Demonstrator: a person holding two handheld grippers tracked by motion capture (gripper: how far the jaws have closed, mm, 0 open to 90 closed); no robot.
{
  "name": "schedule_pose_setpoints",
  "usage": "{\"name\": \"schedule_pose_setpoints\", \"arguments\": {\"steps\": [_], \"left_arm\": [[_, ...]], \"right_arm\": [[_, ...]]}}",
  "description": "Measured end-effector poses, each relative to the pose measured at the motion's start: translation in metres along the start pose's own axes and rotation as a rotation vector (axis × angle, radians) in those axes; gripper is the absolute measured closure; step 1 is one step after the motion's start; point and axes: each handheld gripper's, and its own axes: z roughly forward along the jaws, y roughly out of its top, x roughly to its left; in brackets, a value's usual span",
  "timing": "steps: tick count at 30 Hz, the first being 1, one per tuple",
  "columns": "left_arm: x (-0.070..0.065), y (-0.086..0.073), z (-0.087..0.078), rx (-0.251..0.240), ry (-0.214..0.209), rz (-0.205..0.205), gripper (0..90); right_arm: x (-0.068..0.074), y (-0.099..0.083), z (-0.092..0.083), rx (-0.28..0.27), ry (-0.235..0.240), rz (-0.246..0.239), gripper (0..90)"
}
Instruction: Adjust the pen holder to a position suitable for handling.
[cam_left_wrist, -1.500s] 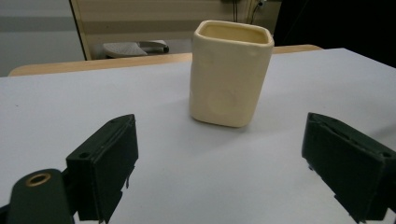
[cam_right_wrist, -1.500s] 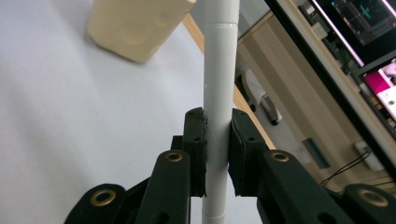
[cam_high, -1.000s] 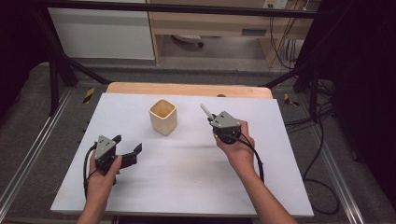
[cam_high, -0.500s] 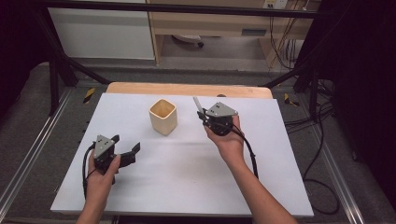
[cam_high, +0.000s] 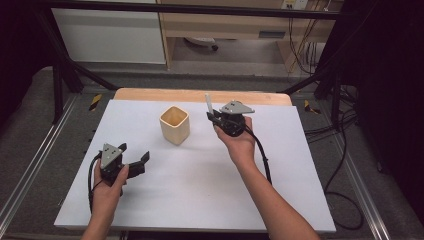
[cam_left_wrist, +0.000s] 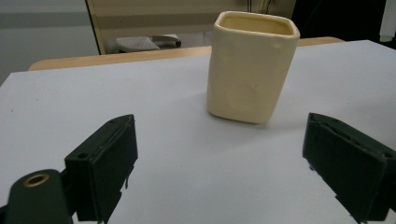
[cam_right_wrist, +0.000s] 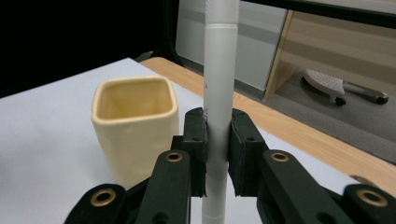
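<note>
A cream square cup stands upright on the white table, open at the top. My right gripper hangs in the air just right of the cup, shut on a white marker that points upward. In the right gripper view the marker runs upright between the two pads, with the cup below and left of it. My left gripper rests low at the table's left front, open and holding nothing. Through its spread jaws the left gripper view looks at the cup from the side.
A wooden board edge runs along the table's far side. Beyond it are a grey floor, a cabinet and black frame bars. Cables trail on the floor at the right.
My right gripper has carried the marker left and away from me, toward the cup, and turned it more upright. The left gripper has barely moved.
</note>
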Motion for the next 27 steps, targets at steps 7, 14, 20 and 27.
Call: {"name": "schedule_pose_setpoints", "arguments": {"steps": [7,14,20,27], "left_arm": [[0.002,-0.003,0.001,0.022,0.003,-0.017,10.6],[0.002,-0.006,0.003,0.059,0.000,-0.021,10.6],[-0.004,-0.007,0.002,0.071,0.005,0.003,10.6],[-0.001,-0.009,0.003,0.072,0.015,-0.014,10.3]], "right_arm": [[0.000,0.023,0.018,-0.031,0.014,0.003,78.6],[0.005,0.027,0.040,-0.013,0.029,0.014,78.6],[0.003,0.032,0.039,-0.027,0.023,0.032,78.5],[-0.005,0.035,0.038,-0.031,0.029,0.082,78.5]]}}
